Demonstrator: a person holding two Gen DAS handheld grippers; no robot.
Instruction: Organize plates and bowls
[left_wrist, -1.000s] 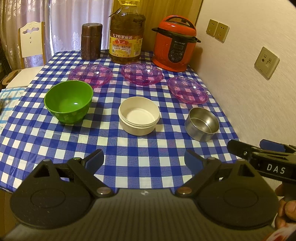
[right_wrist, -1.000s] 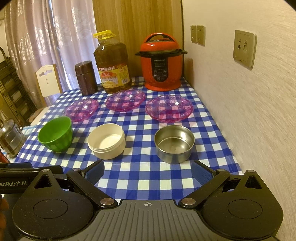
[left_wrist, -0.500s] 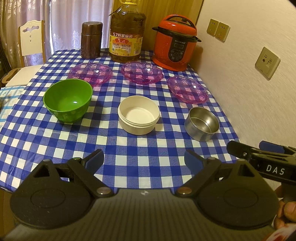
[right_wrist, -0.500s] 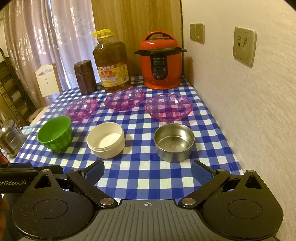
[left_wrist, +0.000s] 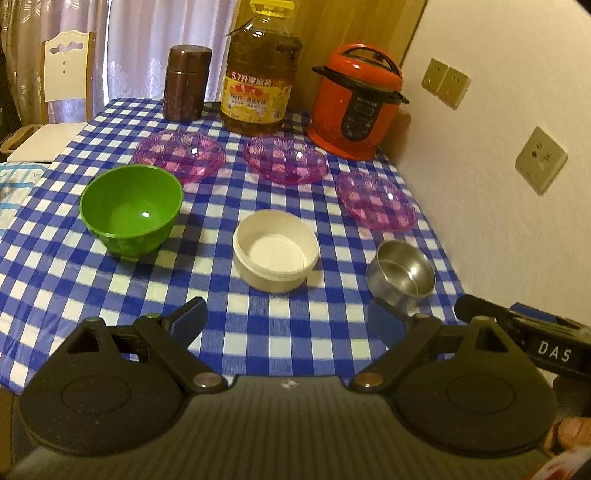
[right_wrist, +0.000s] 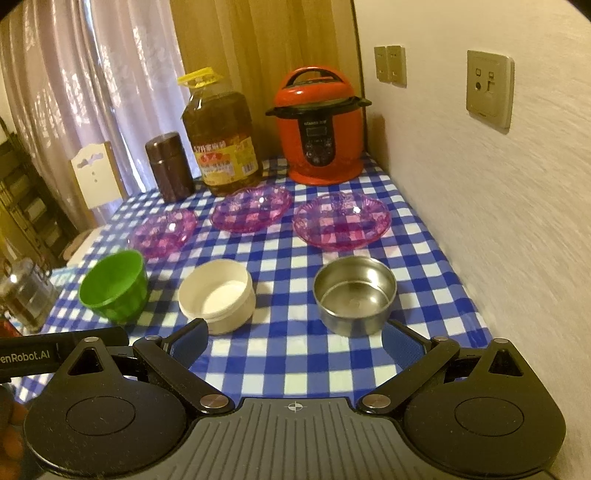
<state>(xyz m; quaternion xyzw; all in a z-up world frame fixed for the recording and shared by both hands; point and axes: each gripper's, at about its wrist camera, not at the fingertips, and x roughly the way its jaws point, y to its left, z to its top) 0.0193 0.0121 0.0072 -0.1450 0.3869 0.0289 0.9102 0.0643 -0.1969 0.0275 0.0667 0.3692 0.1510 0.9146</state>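
Note:
On the blue checked table a green bowl (left_wrist: 131, 208) (right_wrist: 112, 290), a cream bowl (left_wrist: 275, 249) (right_wrist: 218, 291) and a steel bowl (left_wrist: 400, 271) (right_wrist: 354, 293) stand in a near row. Behind them lie three pink glass plates: left (left_wrist: 180, 155) (right_wrist: 162, 232), middle (left_wrist: 285, 158) (right_wrist: 251, 208), right (left_wrist: 376, 199) (right_wrist: 341, 219). My left gripper (left_wrist: 286, 319) is open and empty, short of the cream bowl. My right gripper (right_wrist: 295, 341) is open and empty, its right finger just in front of the steel bowl.
A red pressure cooker (left_wrist: 354, 107) (right_wrist: 319, 125), an oil jug (left_wrist: 260, 74) (right_wrist: 218, 133) and a brown canister (left_wrist: 186, 83) (right_wrist: 170, 166) stand along the table's back. The wall (right_wrist: 480, 184) runs close on the right. A white chair (left_wrist: 62, 96) stands at the left.
Both grippers have moved forward and slightly lower toward the bowls; the right gripper has come close to the steel bowl. Both stay open. Nothing on the table has moved.

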